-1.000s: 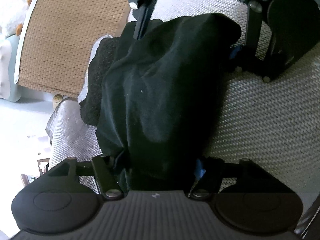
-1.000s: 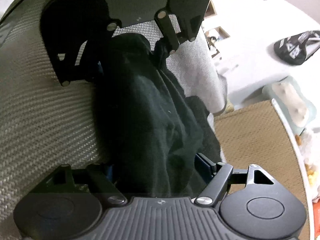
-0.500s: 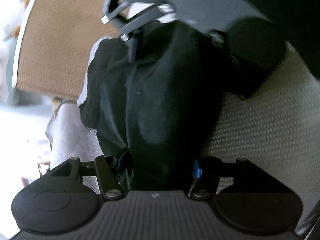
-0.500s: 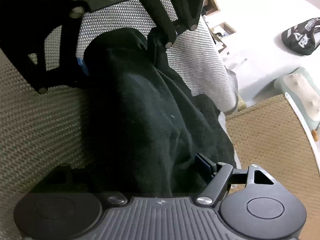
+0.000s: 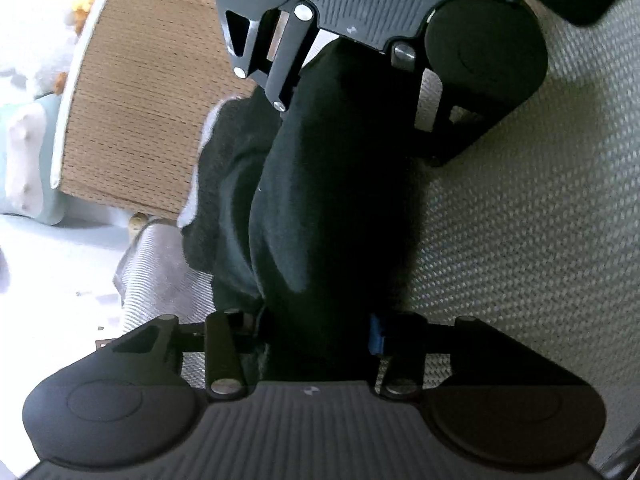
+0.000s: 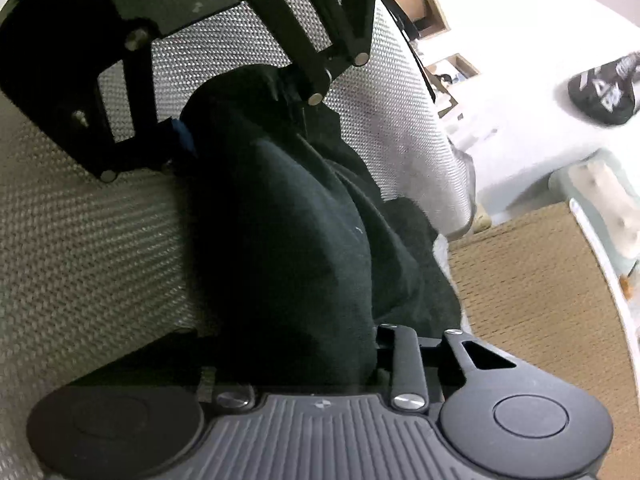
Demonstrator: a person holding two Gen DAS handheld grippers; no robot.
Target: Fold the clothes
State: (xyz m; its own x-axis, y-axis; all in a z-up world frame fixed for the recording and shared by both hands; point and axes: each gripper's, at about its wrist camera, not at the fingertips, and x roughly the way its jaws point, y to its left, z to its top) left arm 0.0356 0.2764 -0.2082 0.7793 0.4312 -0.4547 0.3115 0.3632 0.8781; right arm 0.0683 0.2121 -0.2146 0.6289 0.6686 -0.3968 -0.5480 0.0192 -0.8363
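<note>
A black garment (image 5: 328,208) lies bunched into a thick roll on a grey woven cushion (image 5: 520,260). My left gripper (image 5: 316,332) holds the near end of the roll in the left wrist view; its jaws are closing and the cloth fills the gap between them. My right gripper (image 5: 356,112) faces it from the far end. In the right wrist view the right gripper (image 6: 288,360) has its jaws closing on the garment (image 6: 280,240), with the left gripper (image 6: 244,120) opposite. Both sets of pads press into the fabric.
A darker fuzzy cloth (image 5: 224,184) with a pale underside sits beside the roll near the cushion's edge. Past the edge are a brown woven mat (image 5: 148,100), a pale floor, a teal cushion-like object (image 5: 28,168) and a black shoe (image 6: 604,92).
The two grippers have drawn closer together, each looming larger in the other's view. Both pairs of jaws have narrowed, squeezing the black roll into a tighter, thinner bundle.
</note>
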